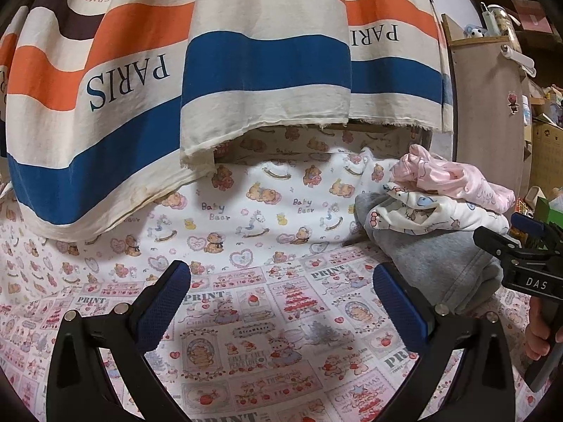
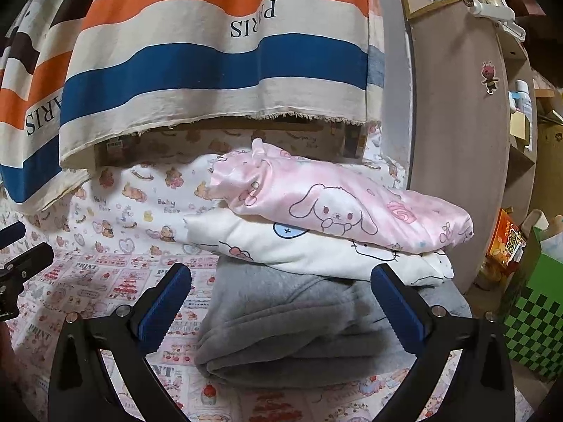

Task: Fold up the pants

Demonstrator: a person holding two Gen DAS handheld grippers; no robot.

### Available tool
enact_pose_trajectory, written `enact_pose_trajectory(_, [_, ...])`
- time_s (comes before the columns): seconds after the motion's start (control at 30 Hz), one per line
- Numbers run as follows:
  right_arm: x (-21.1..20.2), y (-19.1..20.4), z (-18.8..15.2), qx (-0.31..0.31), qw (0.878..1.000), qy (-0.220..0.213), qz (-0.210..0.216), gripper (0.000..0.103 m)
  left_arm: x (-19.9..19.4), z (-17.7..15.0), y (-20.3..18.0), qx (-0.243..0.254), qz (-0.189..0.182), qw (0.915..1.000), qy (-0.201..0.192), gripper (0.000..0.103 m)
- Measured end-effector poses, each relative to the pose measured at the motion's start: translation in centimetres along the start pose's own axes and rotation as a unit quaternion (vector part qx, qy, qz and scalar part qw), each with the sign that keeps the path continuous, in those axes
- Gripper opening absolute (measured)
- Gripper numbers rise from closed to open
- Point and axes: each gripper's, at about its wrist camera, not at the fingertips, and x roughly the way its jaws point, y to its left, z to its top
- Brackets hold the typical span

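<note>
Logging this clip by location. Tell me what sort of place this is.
Probably a home bedroom or child's room: a bed sheet printed with baby bears, a stack of folded clothes, and a cluttered wooden shelf alongside.

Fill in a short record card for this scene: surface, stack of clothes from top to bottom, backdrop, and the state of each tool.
surface: pink printed bedsheet
stack top: folded shiny pink bunny-print garment
stack middle: folded white cartoon-print garment
stack bottom: folded grey fleece pants
backdrop: hanging striped cloth printed PARIS
left tool: open, empty, over the sheet
right tool: open, empty, facing the stack
</note>
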Motion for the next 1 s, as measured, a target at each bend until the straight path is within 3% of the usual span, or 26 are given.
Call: enact_pose_trajectory(1.0, [0.26, -0.41, -0.16, 0.011, 1.000, 0.009, -0.002, 0.102, 0.10, -0.04, -0.16, 0.003, -0.002, 1.0000, 0.007, 0.103])
